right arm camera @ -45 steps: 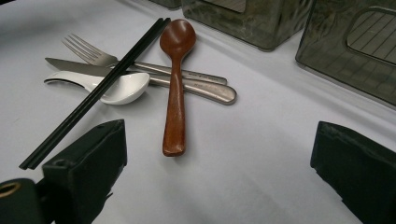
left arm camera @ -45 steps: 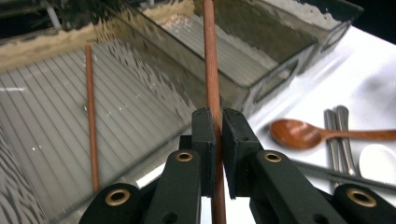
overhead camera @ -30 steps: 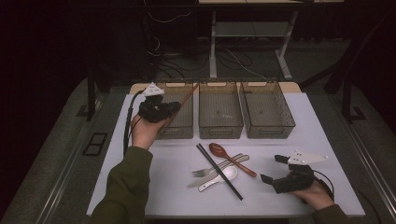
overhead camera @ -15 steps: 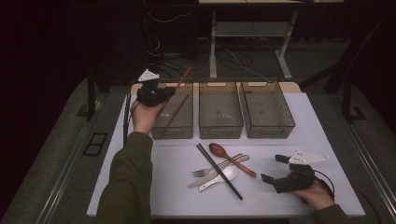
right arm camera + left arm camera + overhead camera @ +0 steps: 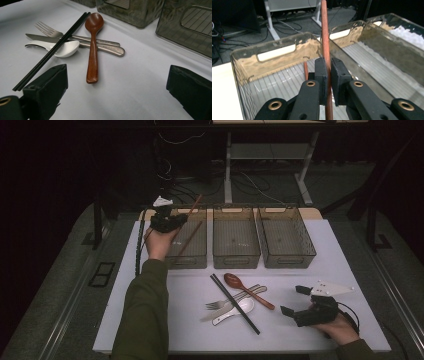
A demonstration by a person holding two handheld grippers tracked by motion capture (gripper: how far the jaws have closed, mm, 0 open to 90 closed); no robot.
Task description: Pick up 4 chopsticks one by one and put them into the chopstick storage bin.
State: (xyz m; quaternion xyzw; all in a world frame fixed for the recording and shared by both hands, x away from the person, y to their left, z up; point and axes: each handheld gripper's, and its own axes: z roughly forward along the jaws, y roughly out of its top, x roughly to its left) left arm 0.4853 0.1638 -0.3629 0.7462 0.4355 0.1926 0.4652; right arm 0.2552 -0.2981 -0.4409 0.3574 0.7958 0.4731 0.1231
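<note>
Over left bin, left tongs grip brown chopstick; right tongs wide.

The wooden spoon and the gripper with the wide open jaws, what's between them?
Nothing: in the right gripper view, bare white table separates the wooden spoon from the right gripper.

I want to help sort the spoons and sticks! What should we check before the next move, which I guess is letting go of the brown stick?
1. Left tool shut on the brown chopstick: ok.
2. Chopstick over the left bin: ok.
3. Another brown chopstick already lies inside: ok.
4. Chopstick tip touching the bin floor: cannot tell.
5. Right tool open, holding nothing: ok.
6. Wooden spoon lies atop the pile, easy to grab: ok.
</note>
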